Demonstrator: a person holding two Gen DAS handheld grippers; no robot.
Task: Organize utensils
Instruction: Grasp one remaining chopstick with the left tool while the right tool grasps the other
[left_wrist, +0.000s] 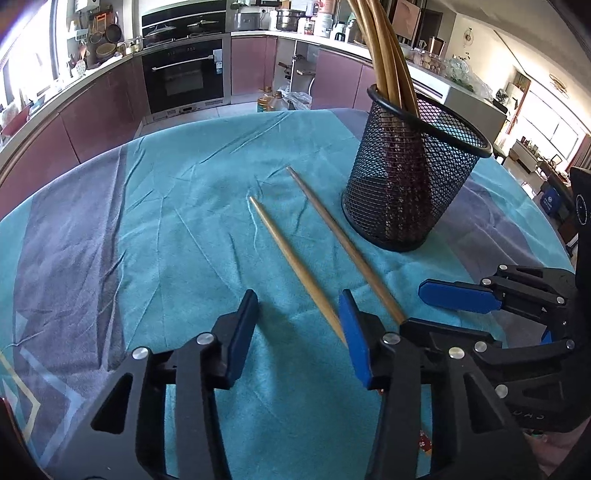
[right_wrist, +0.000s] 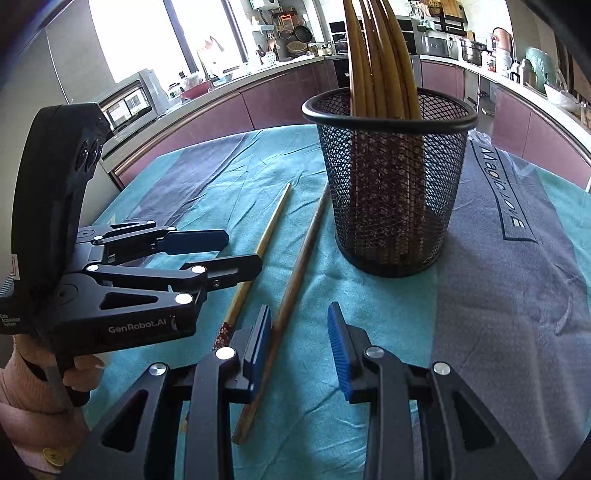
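Two wooden chopsticks lie side by side on the teal cloth: one (left_wrist: 291, 258) (right_wrist: 258, 254) nearer my left gripper, the other (left_wrist: 343, 247) (right_wrist: 295, 291) nearer the holder. A black mesh holder (left_wrist: 413, 177) (right_wrist: 391, 184) stands upright with several chopsticks (left_wrist: 384, 48) (right_wrist: 380, 59) in it. My left gripper (left_wrist: 299, 321) (right_wrist: 236, 251) is open just above the near ends of the loose chopsticks. My right gripper (right_wrist: 299, 343) (left_wrist: 436, 306) is open and empty, its left finger beside the second chopstick.
The table is covered by a teal and grey cloth (left_wrist: 147, 229) (right_wrist: 517, 280). Kitchen cabinets, an oven (left_wrist: 183, 79) and a cluttered counter lie beyond the table's far edge. A person's sleeved hand (right_wrist: 40, 391) holds the left gripper's handle.
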